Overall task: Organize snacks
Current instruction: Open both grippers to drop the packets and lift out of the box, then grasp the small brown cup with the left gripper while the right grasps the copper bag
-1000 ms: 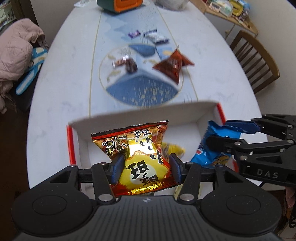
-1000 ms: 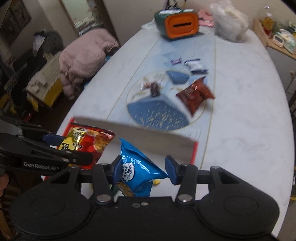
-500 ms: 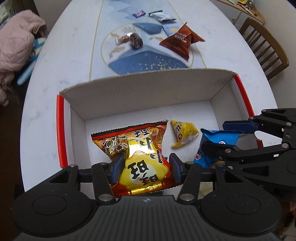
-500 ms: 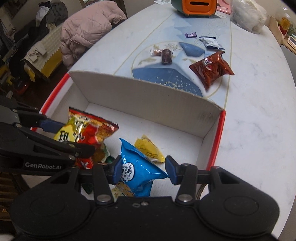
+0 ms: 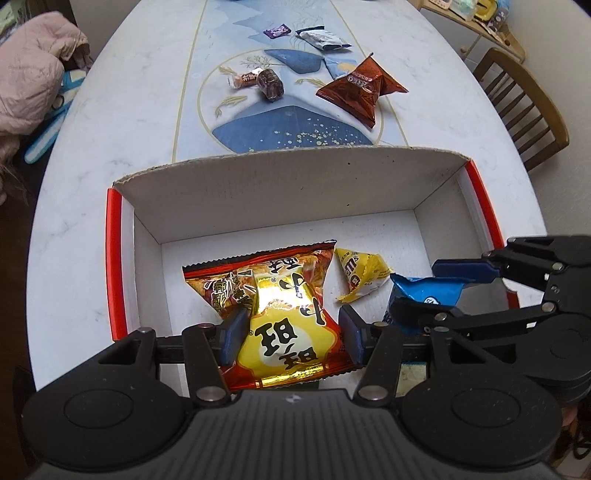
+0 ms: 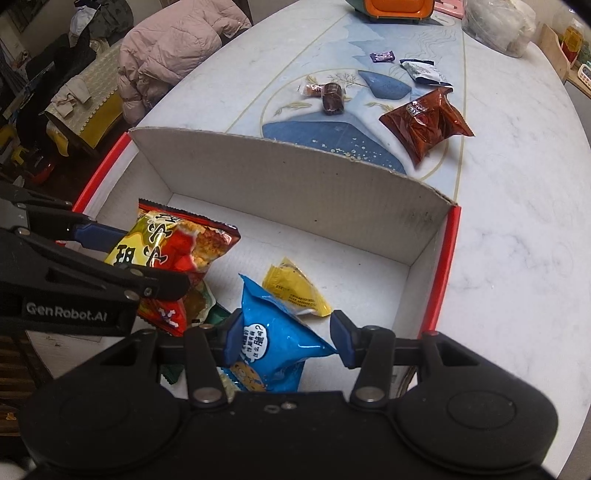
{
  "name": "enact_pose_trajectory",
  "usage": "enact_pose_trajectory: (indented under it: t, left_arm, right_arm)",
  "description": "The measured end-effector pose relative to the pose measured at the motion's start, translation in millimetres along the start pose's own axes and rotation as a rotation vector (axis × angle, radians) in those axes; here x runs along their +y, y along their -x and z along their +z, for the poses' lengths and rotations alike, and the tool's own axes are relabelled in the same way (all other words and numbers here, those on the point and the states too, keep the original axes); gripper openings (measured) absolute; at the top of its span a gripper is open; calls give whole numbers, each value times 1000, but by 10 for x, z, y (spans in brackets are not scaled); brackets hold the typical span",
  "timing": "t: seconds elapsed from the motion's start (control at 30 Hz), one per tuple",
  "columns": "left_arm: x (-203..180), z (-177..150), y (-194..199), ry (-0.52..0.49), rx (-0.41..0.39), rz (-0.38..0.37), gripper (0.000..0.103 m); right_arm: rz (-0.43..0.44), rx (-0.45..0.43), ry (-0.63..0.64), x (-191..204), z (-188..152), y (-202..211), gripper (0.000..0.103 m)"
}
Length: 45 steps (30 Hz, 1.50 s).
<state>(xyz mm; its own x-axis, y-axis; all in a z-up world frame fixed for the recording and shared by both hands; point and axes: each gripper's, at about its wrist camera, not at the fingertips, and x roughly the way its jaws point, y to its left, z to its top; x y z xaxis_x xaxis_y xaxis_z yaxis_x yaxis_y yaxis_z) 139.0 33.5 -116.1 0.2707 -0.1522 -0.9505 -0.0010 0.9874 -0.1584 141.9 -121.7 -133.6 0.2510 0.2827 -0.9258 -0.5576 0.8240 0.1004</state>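
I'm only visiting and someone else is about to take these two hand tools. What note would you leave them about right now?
Left gripper: fingers shut on the red and yellow snack bag, held down inside the box.
Right gripper: fingers shut on the blue snack bag, also inside the box.
Done: a small yellow packet already lies on the box floor.
Left: release both bags, then fetch what is on the table: the brown Oreo bag, two wrapped candies, a purple sweet and a white packet.
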Motion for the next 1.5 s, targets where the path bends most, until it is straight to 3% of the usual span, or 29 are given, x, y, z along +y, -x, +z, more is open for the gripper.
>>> enact_pose_trajectory:
  t: [0.5,0.63,0.77,1.0,1.13,1.23,1.5]
  left_arm:
    - [189,-92,112,60,-39,-66,62]
    - [177,-116,228,49,-71,-74,63]
    - [150,-127,353,37,-108,-78,63]
    - [87,-87,578,19,-193,-71,64]
    - [41,-19,745,5,-278,-54,65]
    - [18,65,825,1,-316,-51,71]
    - [-3,450,883,20,-324,-32,77]
  right_arm:
    - [29,-26,-10,27,-18,103,62]
    - [34,-44,-13,37,-17,190,64]
    - [35,-79,-19,46,-13,321,76]
    - [32,-132,-31,4,53,539,80]
    - [19,-181,-34,-49,126,690,86]
    - [11,-217,-45,-122,201,794,91]
    - [-21,-308,-64,-352,505,979,101]
